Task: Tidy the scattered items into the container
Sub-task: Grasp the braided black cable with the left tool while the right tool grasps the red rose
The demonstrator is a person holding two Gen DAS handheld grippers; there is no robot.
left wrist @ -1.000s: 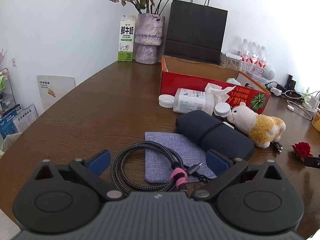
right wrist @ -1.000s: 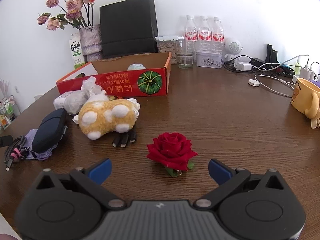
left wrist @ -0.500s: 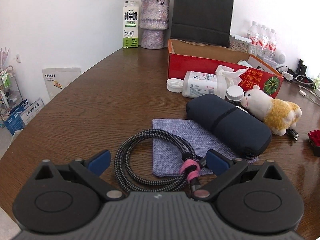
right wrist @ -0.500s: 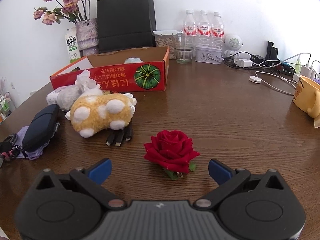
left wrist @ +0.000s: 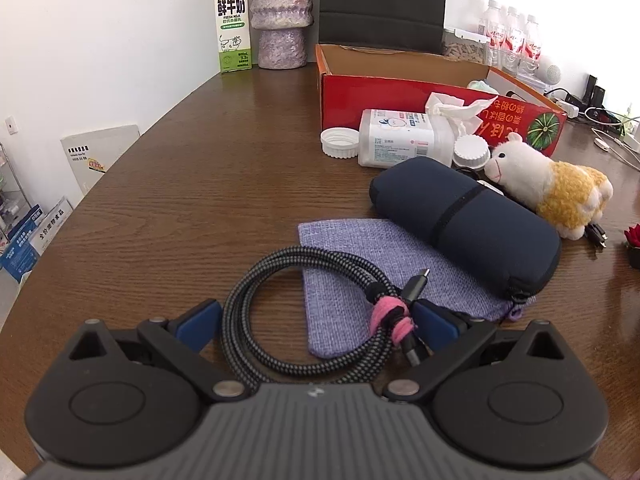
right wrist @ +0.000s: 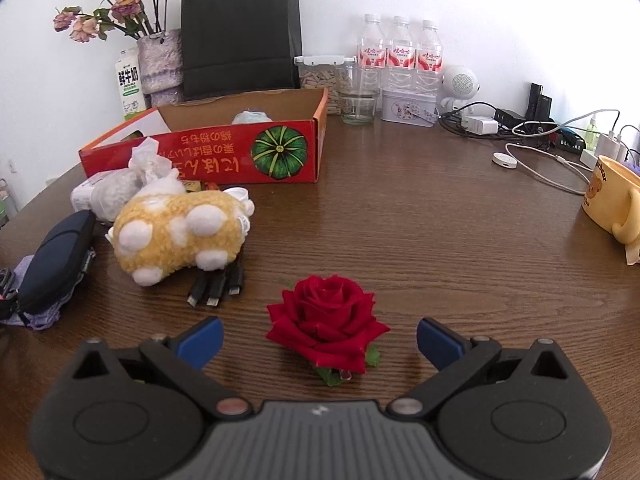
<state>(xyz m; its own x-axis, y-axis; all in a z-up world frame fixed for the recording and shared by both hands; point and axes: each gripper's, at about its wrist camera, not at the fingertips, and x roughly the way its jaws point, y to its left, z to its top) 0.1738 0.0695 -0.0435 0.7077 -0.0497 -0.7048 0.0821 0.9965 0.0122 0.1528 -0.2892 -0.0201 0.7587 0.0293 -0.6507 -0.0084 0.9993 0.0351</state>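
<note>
On the brown tabletop (left wrist: 168,184), the left tongs (left wrist: 316,320) stand spread around a coiled braided cable (left wrist: 304,320); the blue left fingertip sits just outside the coil and the right one is beside the pink tie (left wrist: 390,318) that binds it. Whether either pad touches the cable cannot be told. Compared with a second ago, these tongs have come lower and nearer: the coil now fills the gap between the fingers and the flowers above the vase (left wrist: 280,12) have left the view. Part of the cable lies on a lilac cloth pouch (left wrist: 360,264), and a dark blue soft case (left wrist: 468,224) rests on the pouch's far edge. Behind it lie a white bottle (left wrist: 400,138) on its side, two white caps and a crumpled tissue. A plush sheep (left wrist: 556,188) lies just right of the case.

The right tongs (right wrist: 320,338) are likewise spread, one finger on each side of a red rose (right wrist: 326,314) lying on the tabletop, pinching nothing. They have closed in on the rose since the earlier frame; the rose itself has not shifted. Three cable plugs (right wrist: 216,284) stick out from under the sheep.

The red cardboard box (right wrist: 224,152), the container, stands open behind the scattered items, with a pale object inside; cable and rose are both outside it.
</note>
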